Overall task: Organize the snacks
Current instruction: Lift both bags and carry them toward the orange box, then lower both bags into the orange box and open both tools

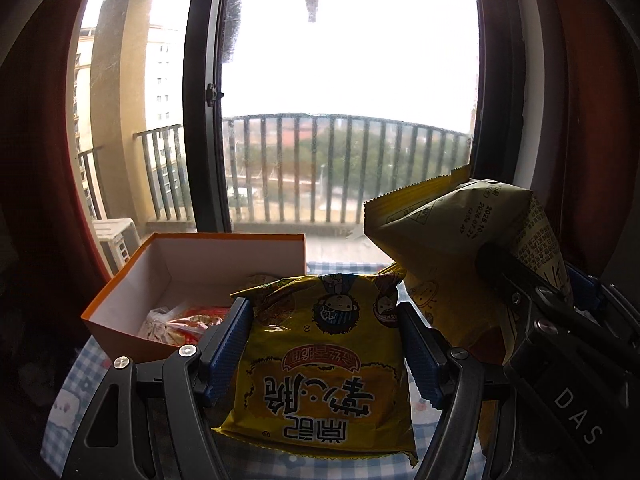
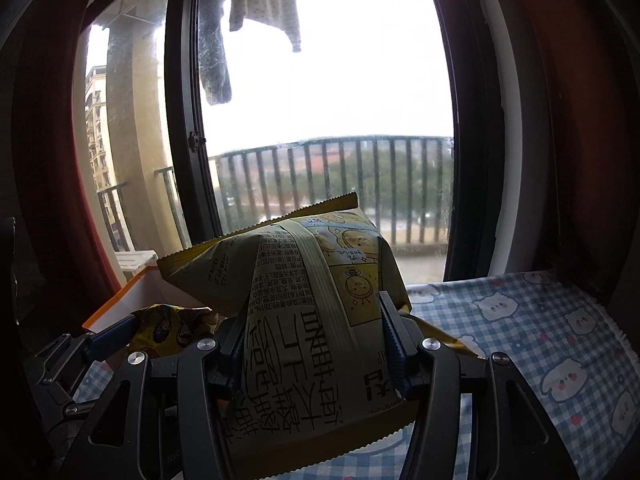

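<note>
My left gripper (image 1: pixel 326 316) is shut on a bright yellow snack packet (image 1: pixel 320 364) with cartoon faces, held above the checked cloth. My right gripper (image 2: pixel 314 316) is shut on a larger pale yellow snack bag (image 2: pixel 312 280), held upright with its printed back toward the camera; this bag also shows in the left wrist view (image 1: pixel 452 236), to the right of the left gripper. An open orange box (image 1: pixel 200 256) with white inside walls stands to the left; a red and clear snack packet (image 1: pixel 180 322) lies in it. The small packet also shows in the right wrist view (image 2: pixel 168 328).
A blue and white checked cloth (image 2: pixel 520 320) with bear prints covers the surface. A dark-framed window (image 1: pixel 204 92) with a balcony railing (image 1: pixel 340 152) stands behind. Dark red curtains hang at both sides. The box's edge shows in the right wrist view (image 2: pixel 132 292).
</note>
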Tool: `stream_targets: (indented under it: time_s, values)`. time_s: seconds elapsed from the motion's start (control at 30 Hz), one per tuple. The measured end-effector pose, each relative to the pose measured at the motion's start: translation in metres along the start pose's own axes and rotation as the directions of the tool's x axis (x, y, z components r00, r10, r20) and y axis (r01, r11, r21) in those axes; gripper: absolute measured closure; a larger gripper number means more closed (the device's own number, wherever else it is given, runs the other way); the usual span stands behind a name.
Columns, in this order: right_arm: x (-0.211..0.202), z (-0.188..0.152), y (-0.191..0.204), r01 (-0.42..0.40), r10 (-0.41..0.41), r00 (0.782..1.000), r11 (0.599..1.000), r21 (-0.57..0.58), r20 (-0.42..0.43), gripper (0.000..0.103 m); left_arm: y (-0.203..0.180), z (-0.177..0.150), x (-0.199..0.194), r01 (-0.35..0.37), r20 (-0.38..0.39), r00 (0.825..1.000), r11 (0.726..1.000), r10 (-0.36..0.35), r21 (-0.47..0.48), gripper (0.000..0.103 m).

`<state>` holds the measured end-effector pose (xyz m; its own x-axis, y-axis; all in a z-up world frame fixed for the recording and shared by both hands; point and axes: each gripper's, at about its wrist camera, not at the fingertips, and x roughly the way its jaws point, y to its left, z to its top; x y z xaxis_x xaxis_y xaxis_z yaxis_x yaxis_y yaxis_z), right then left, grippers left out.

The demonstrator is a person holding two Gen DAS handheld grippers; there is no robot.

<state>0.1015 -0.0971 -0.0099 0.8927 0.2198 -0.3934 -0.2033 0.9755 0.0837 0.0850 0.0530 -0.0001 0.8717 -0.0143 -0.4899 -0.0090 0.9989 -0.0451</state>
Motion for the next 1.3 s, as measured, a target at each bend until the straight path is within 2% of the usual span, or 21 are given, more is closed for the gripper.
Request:
stream_targets:
  time_s: [0.43, 0.77, 0.93, 1.07, 1.17, 1.23, 1.3]
  values:
    - [0.048, 0.019, 0.066, -0.093, 0.093, 0.996, 0.995, -0.046, -0.013, 0.045, 0.064, 0.018, 0.023, -0.095, 0.001, 0.995, 0.994, 0.095, -0.058, 0.029]
    - [0.095, 0.031, 0.103, -0.136, 0.135, 0.99, 0.99, -0.047, -0.038, 0.045, 0.103, 0.033, 0.057, -0.128, -0.024, 0.992, 0.987, 0.126, -0.102, 0.029]
    - [0.129, 0.031, 0.119, -0.145, 0.141, 0.987, 0.988, -0.054, -0.072, 0.045, 0.12, 0.031, 0.088, -0.142, -0.08, 0.988, 0.979, 0.131, -0.143, 0.029]
    - [0.16, 0.021, 0.129, -0.168, 0.161, 0.979, 0.985, -0.046, -0.126, 0.045, 0.136, 0.022, 0.115, -0.178, -0.142, 0.978, 0.97, 0.155, -0.167, 0.028]
    - [0.18, 0.013, 0.133, -0.184, 0.176, 0.97, 0.982, -0.032, -0.167, 0.045, 0.144, 0.012, 0.129, -0.199, -0.193, 0.967, 0.967, 0.167, -0.157, 0.025]
    - [0.191, 0.009, 0.137, -0.193, 0.184, 0.964, 0.981, -0.031, -0.193, 0.045, 0.149, 0.006, 0.132, -0.23, -0.208, 0.958, 0.962, 0.197, -0.147, 0.018]
    - [0.198, 0.005, 0.141, -0.205, 0.194, 0.959, 0.978, -0.032, -0.207, 0.045, 0.155, 0.002, 0.131, -0.243, -0.214, 0.954, 0.958, 0.209, -0.15, 0.016]
